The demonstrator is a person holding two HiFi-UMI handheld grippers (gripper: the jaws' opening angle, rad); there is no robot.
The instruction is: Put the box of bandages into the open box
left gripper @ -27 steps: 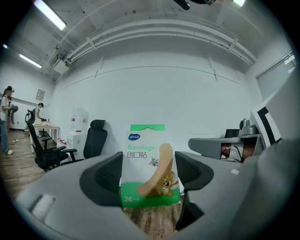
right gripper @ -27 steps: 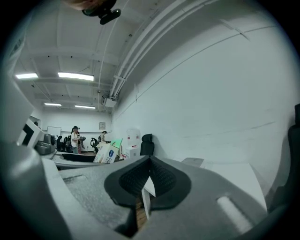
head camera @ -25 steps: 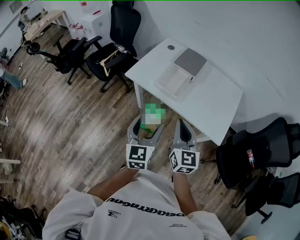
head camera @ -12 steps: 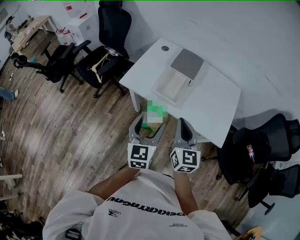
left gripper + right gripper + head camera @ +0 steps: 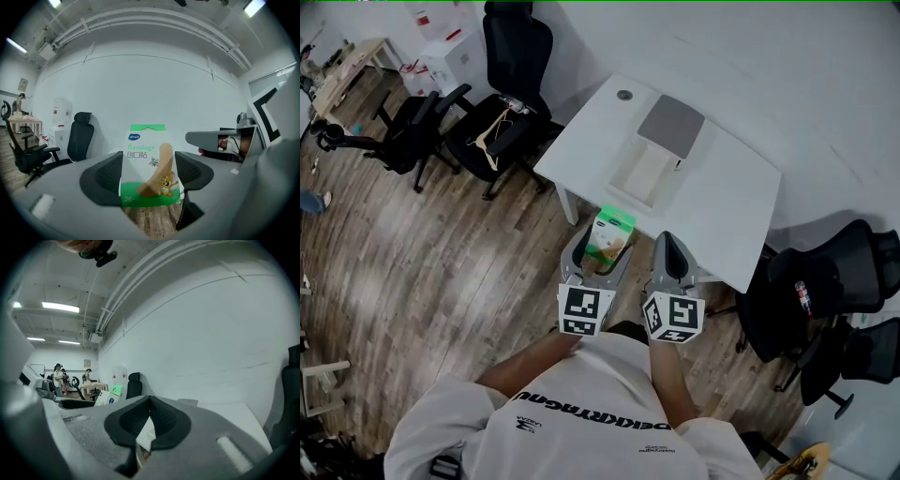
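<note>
The box of bandages (image 5: 610,232), white and green with a cartoon plaster on it, stands upright between the pads of my left gripper (image 5: 596,251), which is shut on it. In the left gripper view the bandage box (image 5: 147,164) fills the gap of the left gripper (image 5: 147,177), a dark pad pressing on each side. My right gripper (image 5: 672,259) hangs beside it, shut and holding nothing; its pads meet in the right gripper view, at the right gripper (image 5: 149,422). The open box (image 5: 645,172), a white tray with a grey lid (image 5: 672,125), lies on the white table (image 5: 727,211) ahead of both grippers.
Black office chairs (image 5: 502,122) stand left of the table, one with a wooden hanger (image 5: 487,134) on it. More black chairs (image 5: 830,291) crowd the right side. A round cable hole (image 5: 624,95) marks the table's far corner. Both grippers hang over wooden floor (image 5: 441,253).
The head view has drifted a little, so table and chairs sit slightly differently in frame. Both grippers keep their places and the bandage box stays in the left jaws.
</note>
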